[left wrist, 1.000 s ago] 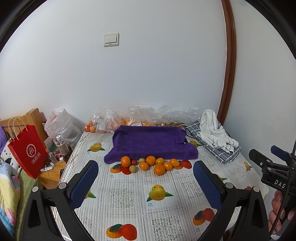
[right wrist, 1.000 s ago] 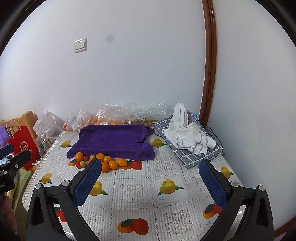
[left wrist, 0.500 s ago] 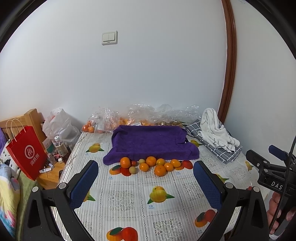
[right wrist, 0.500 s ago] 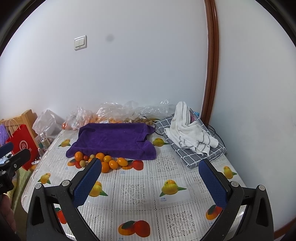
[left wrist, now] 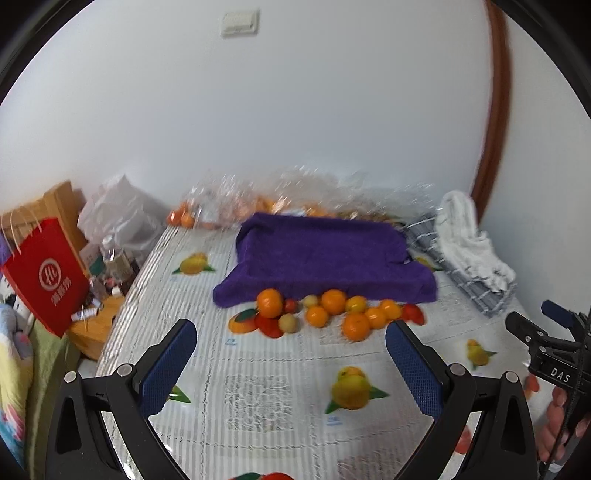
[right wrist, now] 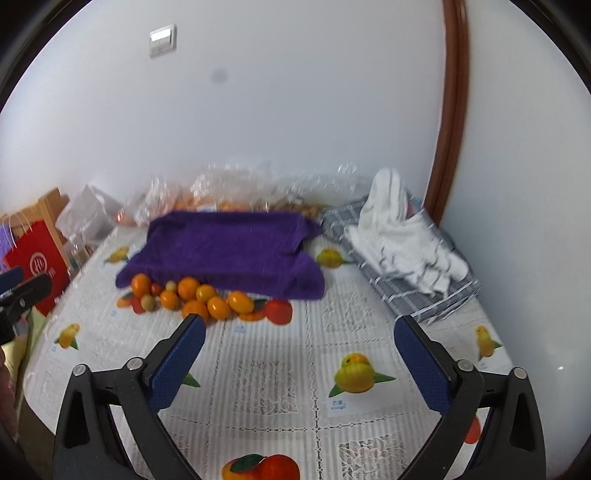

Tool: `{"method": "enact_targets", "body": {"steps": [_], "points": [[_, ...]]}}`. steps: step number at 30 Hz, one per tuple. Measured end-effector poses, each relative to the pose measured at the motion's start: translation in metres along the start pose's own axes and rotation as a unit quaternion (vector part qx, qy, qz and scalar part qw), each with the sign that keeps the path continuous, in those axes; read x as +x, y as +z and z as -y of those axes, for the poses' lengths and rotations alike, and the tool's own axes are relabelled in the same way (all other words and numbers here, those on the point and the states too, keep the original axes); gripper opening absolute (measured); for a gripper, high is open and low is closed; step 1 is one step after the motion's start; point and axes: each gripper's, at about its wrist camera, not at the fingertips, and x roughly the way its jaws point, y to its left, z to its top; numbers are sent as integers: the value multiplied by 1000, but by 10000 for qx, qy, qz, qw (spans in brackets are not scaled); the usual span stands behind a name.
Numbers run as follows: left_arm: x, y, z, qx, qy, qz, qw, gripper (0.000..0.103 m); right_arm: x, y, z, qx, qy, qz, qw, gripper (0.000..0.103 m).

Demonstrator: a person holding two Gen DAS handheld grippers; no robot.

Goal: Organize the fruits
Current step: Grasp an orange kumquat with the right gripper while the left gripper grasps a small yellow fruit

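We are holding both claws over the bench [right wrist: 280, 387], left claw [left wrist: 290, 363] gaping empty, right claw [right wrist: 299, 356] closing on nothing, oranges [left wrist: 334, 301] lying beside the purple towel [left wrist: 325, 254].

a rumpled purple towel [left wrist: 325, 254] lies at the far middle of the bench, on a white lace-pattern cloth printed with fruit pictures [left wrist: 266, 391]. crinkled clear plastic bags [left wrist: 295, 192] sit behind it against the white wall. at the far right a white striped towel [right wrist: 402, 236] rests on a folded grey checked cloth [right wrist: 424, 295]. off the left edge stands a red paper bag with white handles [left wrist: 48, 273]. a white light switch [left wrist: 240, 23] is high on the wall.
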Motion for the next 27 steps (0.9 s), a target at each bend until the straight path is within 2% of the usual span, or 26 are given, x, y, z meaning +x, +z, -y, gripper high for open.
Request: {"method": "enact_targets", "body": {"steps": [4,8,12,17,22,25,27], "points": [[35,-8,-15,12,38,-258,9997,103,43,-7,-4,7,168,-385,9991,92],[66,-19,-26,78,94,-524,9986,103,81,-11,-14,-3,375,-565,9977,76],[103,-33,-39,96,133,-996,9949,102,112,-10,-28,-104,628,-617,9961,62],[128,-47,-48,223,383,-1261,9910,101,152,-6,-46,-307,906,-880,9915,48],[143,-57,-53,243,412,-1390,9891,101,182,-8,-60,-591,973,-1057,9879,47],[150,-60,-60,61,165,-1467,9890,98,195,-8,-63,-677,965,-1156,9863,47],[152,-63,-61,83,161,-1416,9898,98,201,-5,-64,-702,947,-1172,9861,46]]}}
